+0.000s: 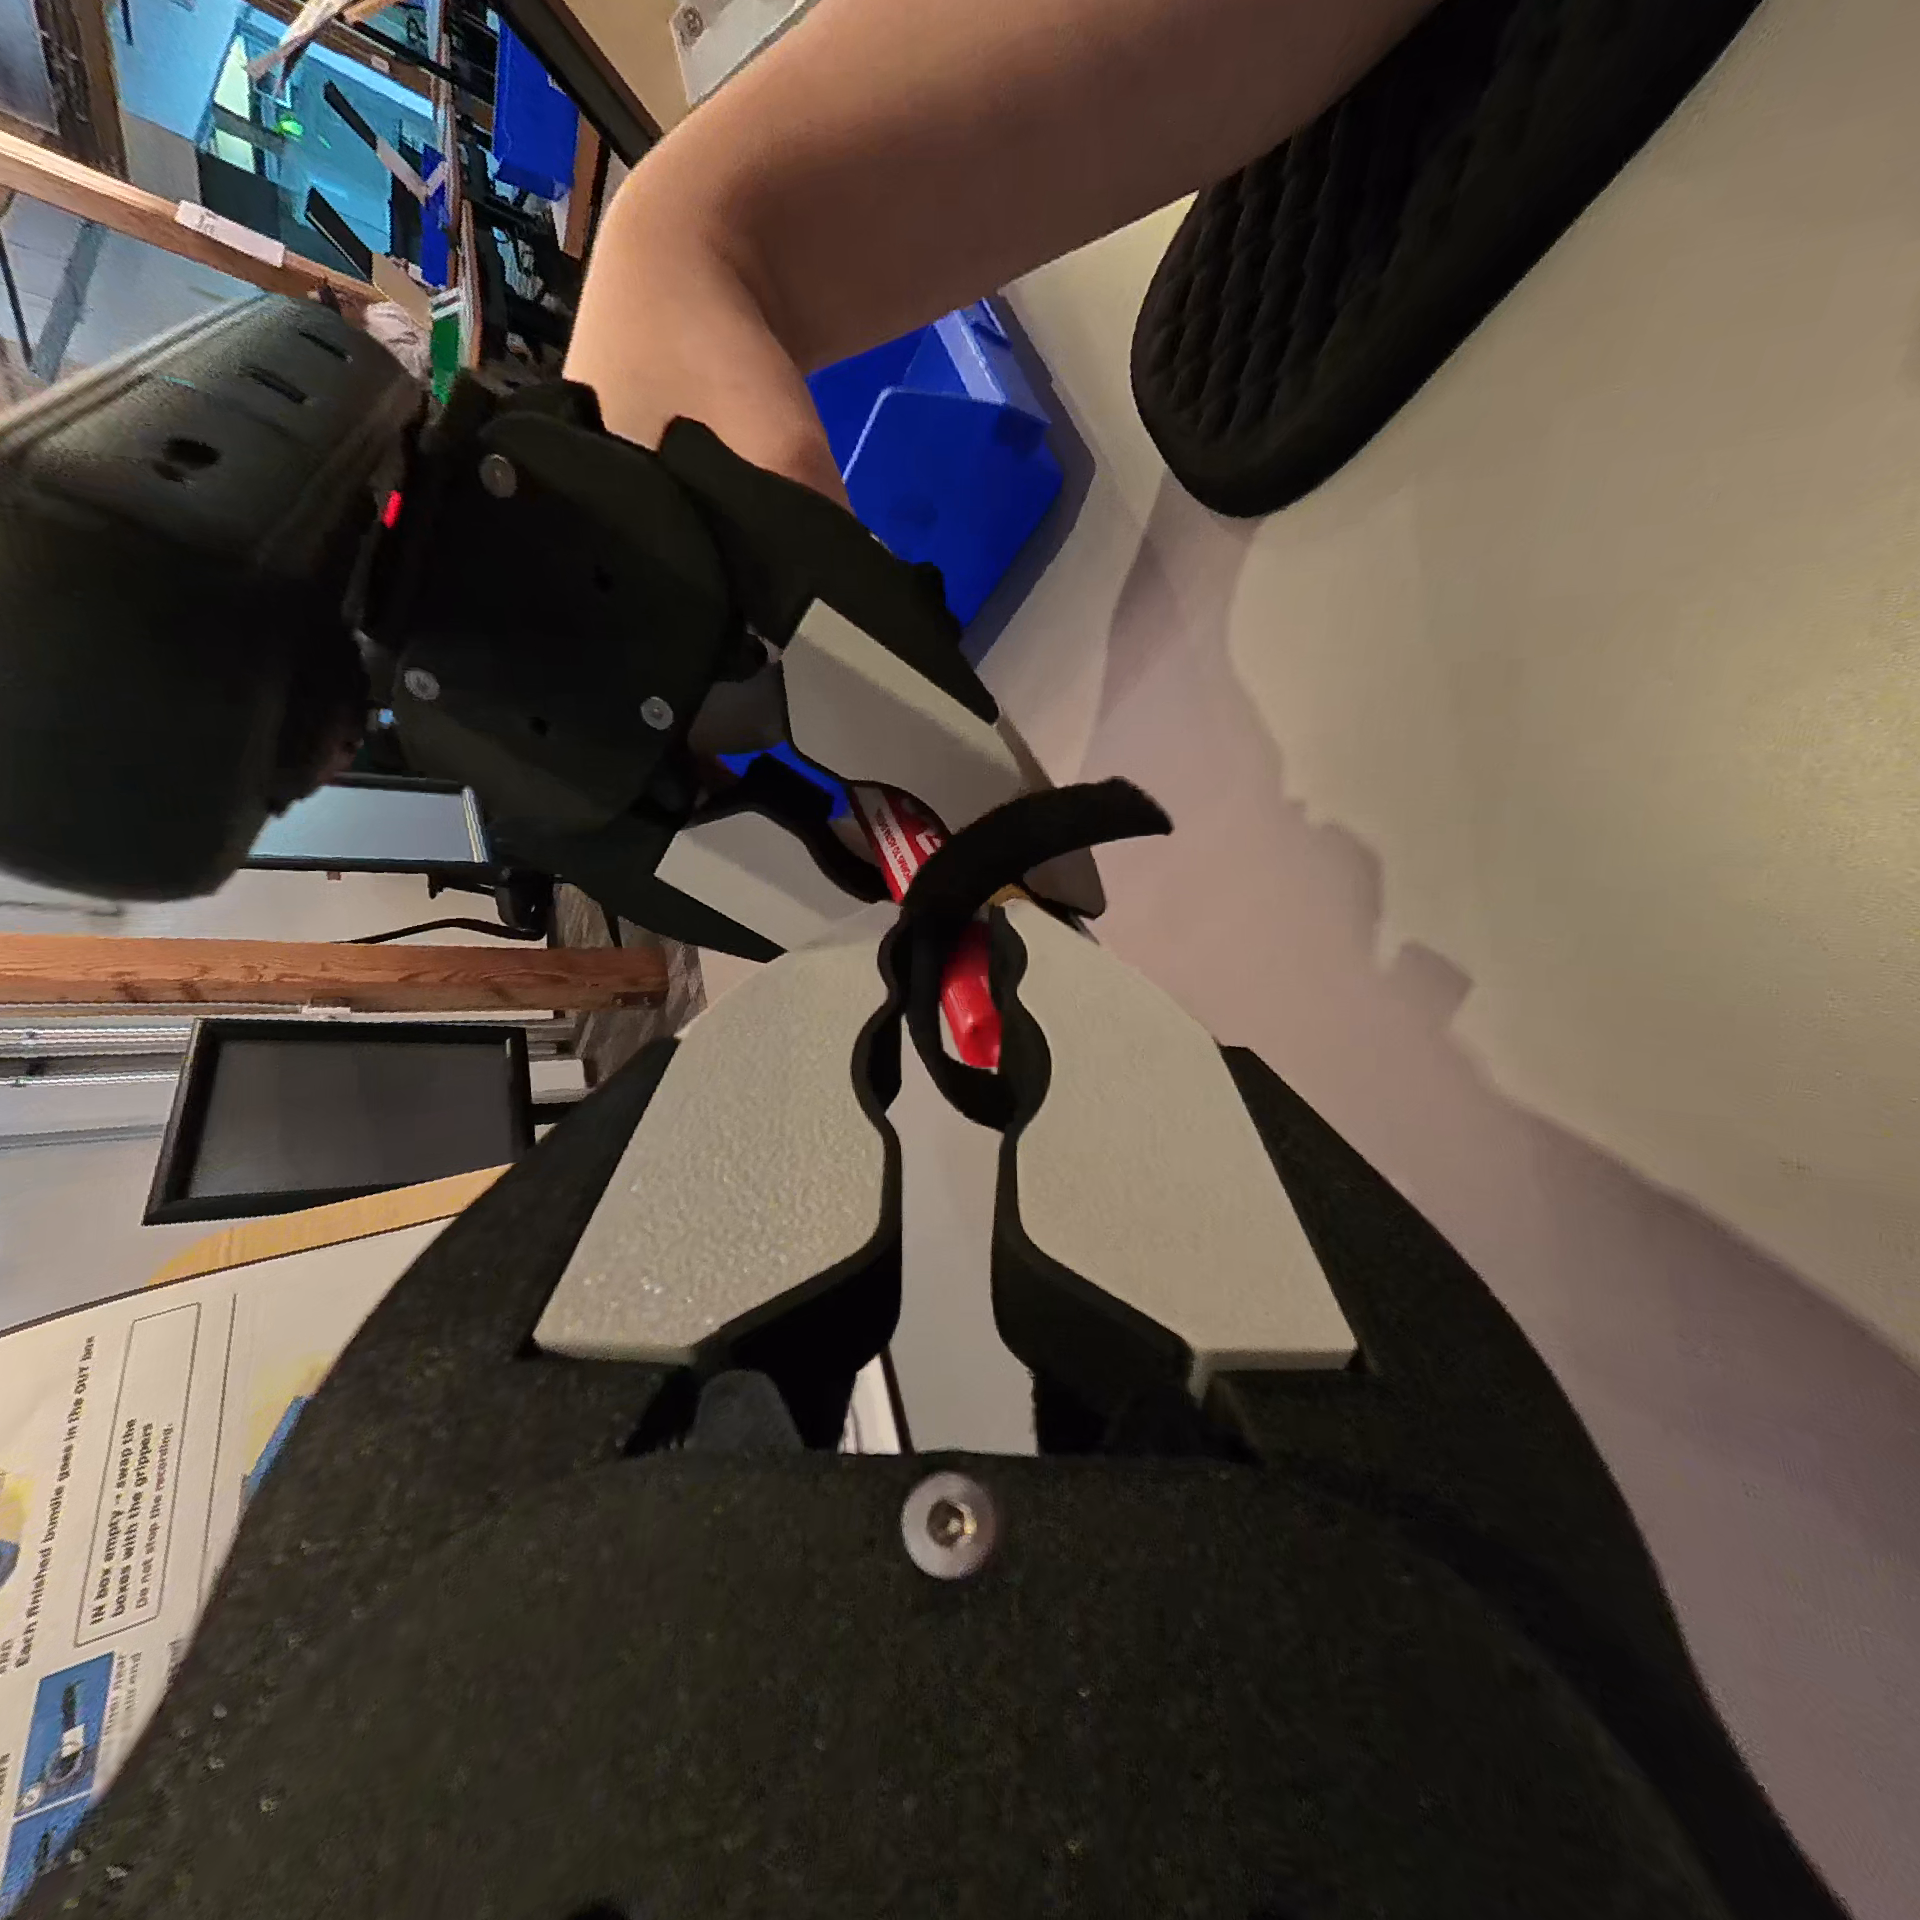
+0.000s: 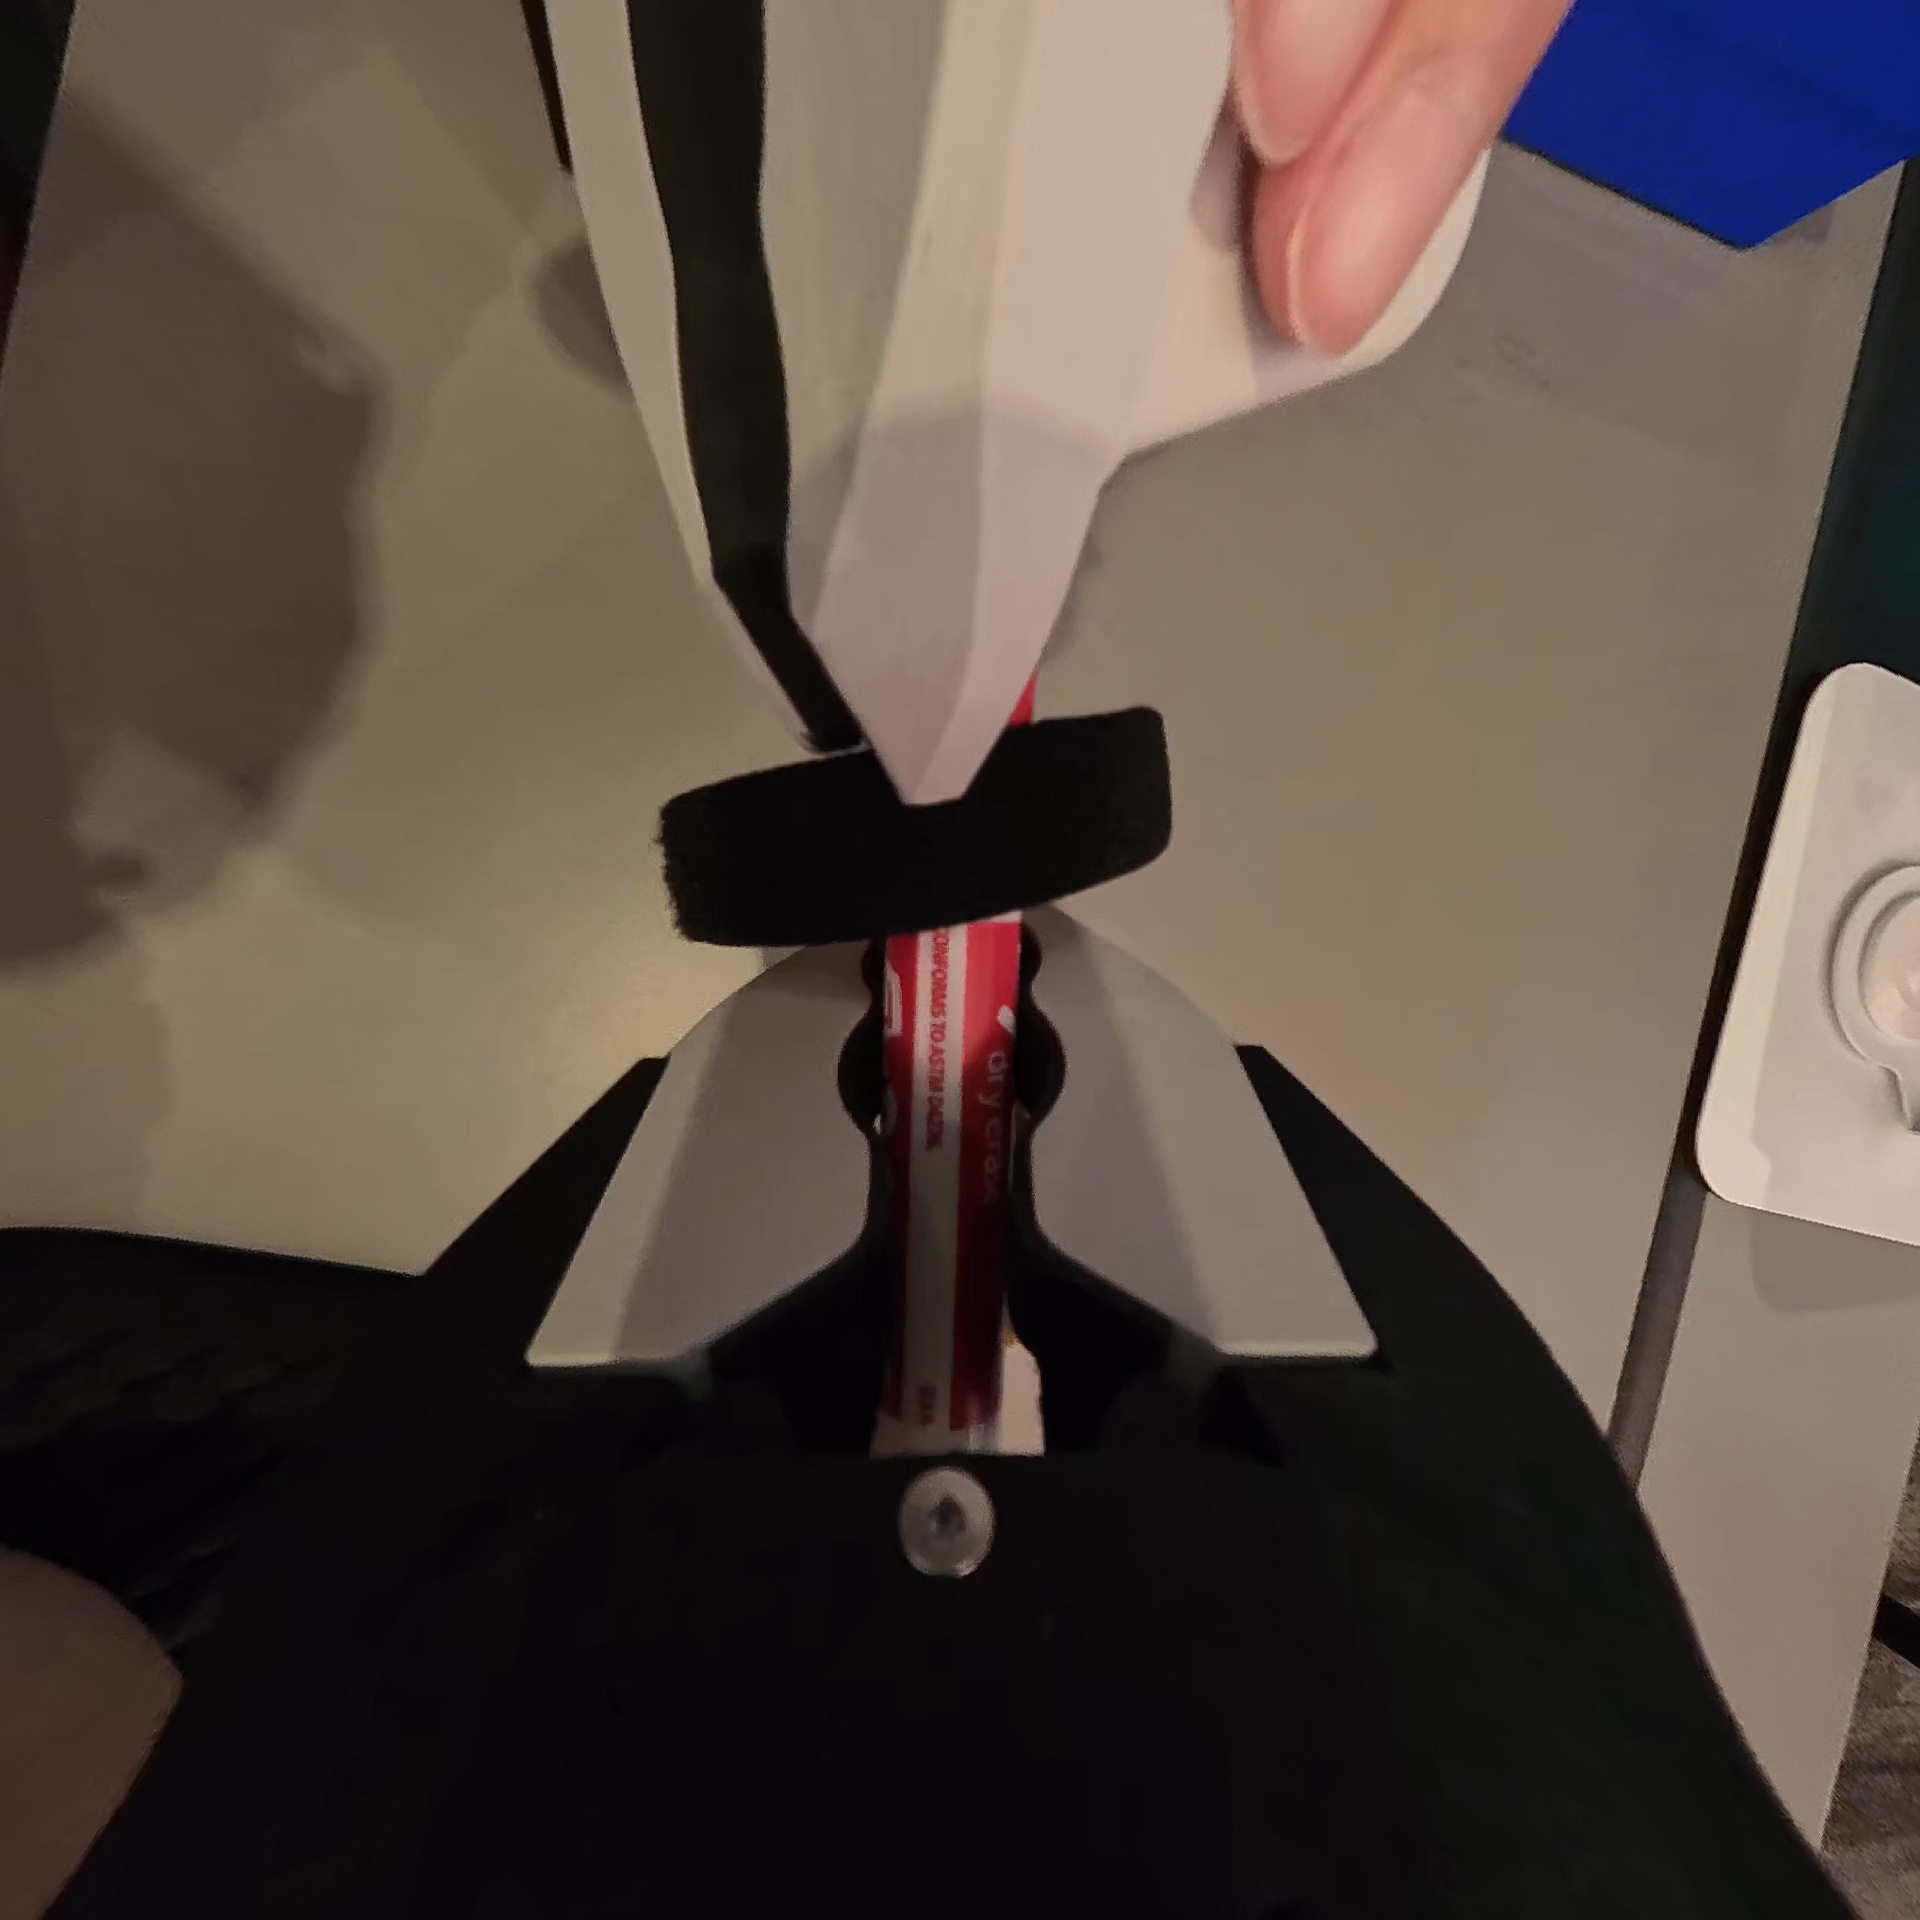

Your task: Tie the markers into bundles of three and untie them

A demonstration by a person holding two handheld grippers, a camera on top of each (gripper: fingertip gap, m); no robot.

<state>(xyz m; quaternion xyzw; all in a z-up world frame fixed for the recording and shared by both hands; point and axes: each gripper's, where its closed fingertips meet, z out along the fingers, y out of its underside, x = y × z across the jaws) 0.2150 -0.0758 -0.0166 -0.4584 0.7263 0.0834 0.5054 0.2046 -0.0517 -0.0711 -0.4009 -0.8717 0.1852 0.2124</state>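
**Strap half-wound, both claws pinching**

The right gripper (image 2: 951, 997) is clamped on the red marker (image 2: 940, 1122), whose barrel runs back between its fingers toward the palm. Just ahead of its fingertips, a black hook-and-loop strap (image 2: 914, 831) circles the marker. The left gripper (image 1: 940, 997) meets it tip to tip; its jaws are nearly closed on the strap (image 1: 997, 862), with the marker's red end (image 1: 966, 1013) poking between them.

To my eye this is the winding or unwinding step. I'd keep the right claw's hold firm and steady while the left draws the strap taut around the barrel, pulling across it, not along, so the loop doesn't slip off the end.

Count: one red marker surely, a hint of yellow beside it perhaps a second; one strap; two grippers; a blue bin (image 1: 935, 468) beyond the right claw.
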